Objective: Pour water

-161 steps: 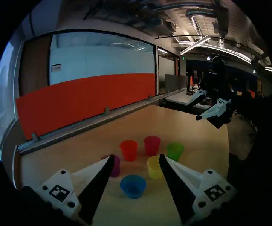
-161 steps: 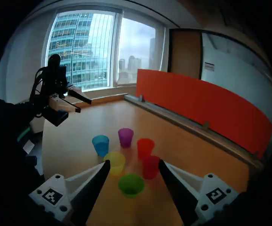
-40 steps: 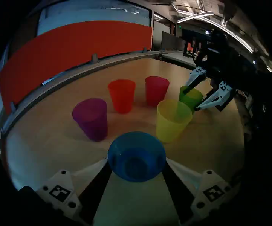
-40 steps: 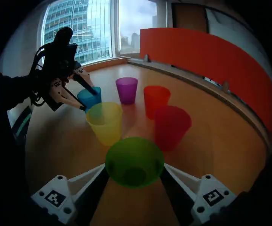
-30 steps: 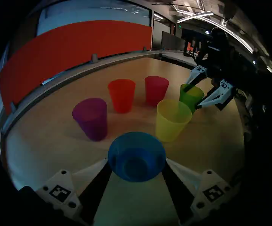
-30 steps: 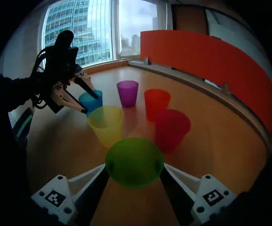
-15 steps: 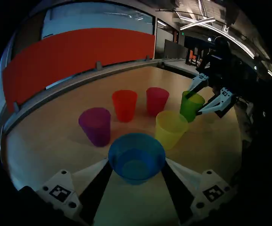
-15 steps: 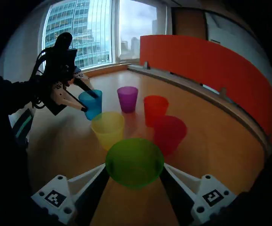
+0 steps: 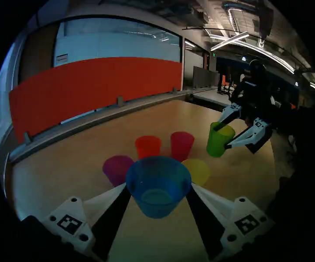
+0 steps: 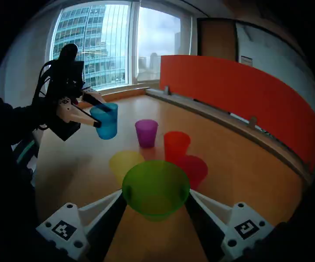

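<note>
Left claw (image 9: pixel 158 193) grips the blue cup (image 9: pixel 157 177) between its two fingers, one pressing on each side, and holds it upright, clear of the bench (image 9: pixel 66 174). This cup is translucent blue plastic, tapered towards the base, with a paler disc low inside; I cannot tell whether that is water. In the right gripper view the right claw (image 10: pixel 155 194) clamps a translucent green cup (image 10: pixel 155 185) in the same way, mouth up, also off the bench surface.

Just beyond the blue cup in the left gripper view, four more cups stand upright in a tight cluster on mid-bench: purple cup (image 9: pixel 116 168) and yellow cup (image 9: pixel 196 170) nearer, orange cup (image 9: pixel 148 146) and red cup (image 9: pixel 182 145) behind them. The held blue cup hides the space between them. Farther off, the green cup hangs in the air above the bench, beside the cluster, with a dark-sleeved arm behind it.

Along the far edge of the bench runs an orange panel (image 9: pixel 96 87) on a low rail. In the right gripper view, tall windows (image 10: pixel 96 48) with towers outside rise past another bench edge.
</note>
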Motion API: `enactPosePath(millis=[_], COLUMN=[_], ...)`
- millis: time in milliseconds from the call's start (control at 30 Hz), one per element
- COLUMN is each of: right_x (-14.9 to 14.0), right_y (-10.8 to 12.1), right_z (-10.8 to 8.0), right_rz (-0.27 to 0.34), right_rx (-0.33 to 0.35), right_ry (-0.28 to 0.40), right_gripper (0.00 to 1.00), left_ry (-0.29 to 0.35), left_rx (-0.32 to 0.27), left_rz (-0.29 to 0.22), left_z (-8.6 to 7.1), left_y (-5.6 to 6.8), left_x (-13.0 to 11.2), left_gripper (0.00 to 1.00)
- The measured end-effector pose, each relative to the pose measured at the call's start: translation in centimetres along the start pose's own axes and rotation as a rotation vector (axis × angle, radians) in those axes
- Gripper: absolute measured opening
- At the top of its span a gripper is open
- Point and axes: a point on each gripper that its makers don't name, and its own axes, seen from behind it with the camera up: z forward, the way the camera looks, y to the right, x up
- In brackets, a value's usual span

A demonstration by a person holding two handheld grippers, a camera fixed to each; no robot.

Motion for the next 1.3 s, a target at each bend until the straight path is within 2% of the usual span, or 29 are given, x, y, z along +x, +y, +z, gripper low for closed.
enactPosePath(millis=[867, 1300], right_x=[9.5, 12.2], right_y=[0.9, 1.2], right_z=[-1.6, -1.7], right_rz=[0.005, 0.005], right_rx=[-0.05, -0.055], right_ry=[0.276, 0.345], right_gripper=[0.9, 0.9], left_ry=[0.158, 0.247], left_rx=[0.026, 0.017], left_rz=[-0.008, 0.008], left_z=[-2.2, -3.3], left_y=[0.1, 1.2], left_x=[5.6, 8.7], left_gripper=[0.85, 0.85])
